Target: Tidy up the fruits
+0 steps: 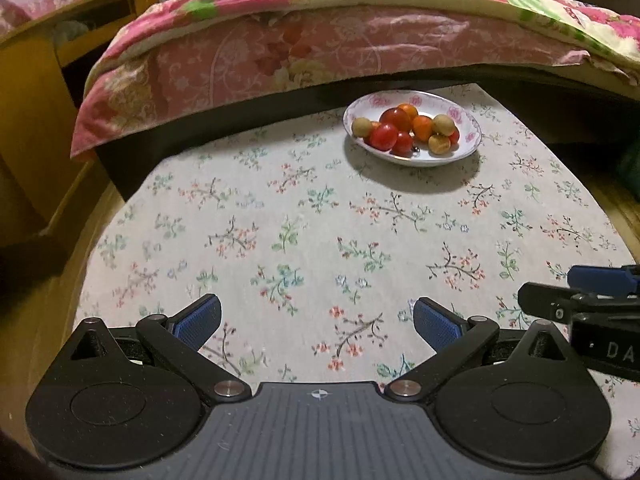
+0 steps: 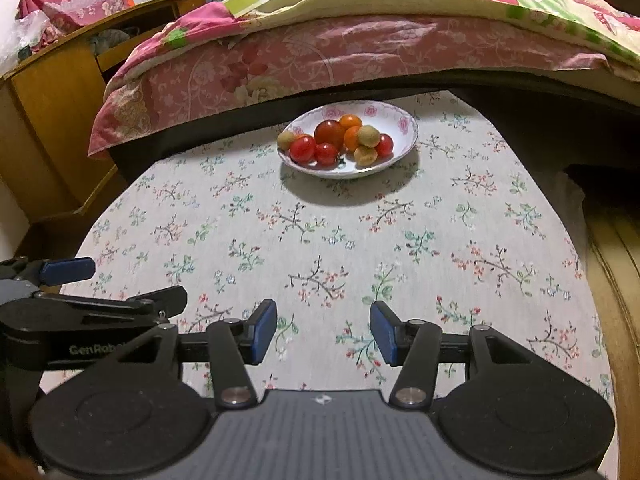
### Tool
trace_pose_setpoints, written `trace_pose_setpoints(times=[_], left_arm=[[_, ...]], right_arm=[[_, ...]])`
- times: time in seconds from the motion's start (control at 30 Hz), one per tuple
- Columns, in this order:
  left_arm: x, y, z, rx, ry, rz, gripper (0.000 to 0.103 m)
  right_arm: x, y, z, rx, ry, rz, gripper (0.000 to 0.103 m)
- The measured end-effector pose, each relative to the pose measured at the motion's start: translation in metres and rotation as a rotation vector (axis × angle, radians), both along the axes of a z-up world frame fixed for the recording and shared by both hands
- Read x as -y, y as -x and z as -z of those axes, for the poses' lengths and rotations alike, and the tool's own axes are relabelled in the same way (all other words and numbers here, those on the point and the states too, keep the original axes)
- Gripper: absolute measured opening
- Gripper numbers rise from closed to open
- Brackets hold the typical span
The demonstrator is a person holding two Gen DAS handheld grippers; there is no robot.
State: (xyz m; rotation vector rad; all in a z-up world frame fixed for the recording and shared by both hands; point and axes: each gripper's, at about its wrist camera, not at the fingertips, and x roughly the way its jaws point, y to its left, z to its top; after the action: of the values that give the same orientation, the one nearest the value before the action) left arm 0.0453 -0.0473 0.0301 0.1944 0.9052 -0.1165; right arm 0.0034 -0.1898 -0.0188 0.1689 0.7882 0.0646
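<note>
A: How is the plate [image 2: 402, 150] oriented, and where is it found?

B: It is seen as a shallow oval dish, its long axis run left to right across both views. It is set at the far end of the table [image 2: 320, 240], close to the edge of the bed [image 2: 360, 52], well apart from both tools. The fruits [image 2: 334, 140] are heaped in its middle, touching one another.

A: What is made out of the fruits?

B: Round glossy red ones, smooth orange ones and dull tan ones are counted among them. A small dark speck is noticed at the near side of the heap, too small to be identified. Those at the back are partly hidden by those in front.

A: And the tools?

B: The left tool [image 1: 316, 322] is held spread wide, nothing gripped between its blue ribbed pads. The right tool [image 2: 323, 336] is likewise held apart, with a narrower gap, and nothing is pinched. Both are held low at the near end of the table. Each is cut off in the other's view: only one side is caught at the frame edge.

A: Which materials are seen?

B: The table is covered by a pale cloth printed with small flowering twigs. The plate is glazed white with pink roses around the rim. The bed is draped in a pink floral quilt. A wooden cabinet [image 2: 60, 120] is seen at the left, its contents too dim to be told.
</note>
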Motion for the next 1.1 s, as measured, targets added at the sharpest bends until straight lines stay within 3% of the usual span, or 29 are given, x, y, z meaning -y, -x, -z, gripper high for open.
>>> trace_pose_setpoints(times=[0.6,1.1], left_arm=[[0.0,0.006,0.008,-0.064,0.042,-0.007,0.103],[0.001,0.006,0.013,-0.067,0.044,-0.012,0.103]], right_arm=[[-0.007,0.006,0.006,-0.006,0.02,0.004,0.045],[-0.009,0.005,0.007,0.002,0.048,0.009,0.045]])
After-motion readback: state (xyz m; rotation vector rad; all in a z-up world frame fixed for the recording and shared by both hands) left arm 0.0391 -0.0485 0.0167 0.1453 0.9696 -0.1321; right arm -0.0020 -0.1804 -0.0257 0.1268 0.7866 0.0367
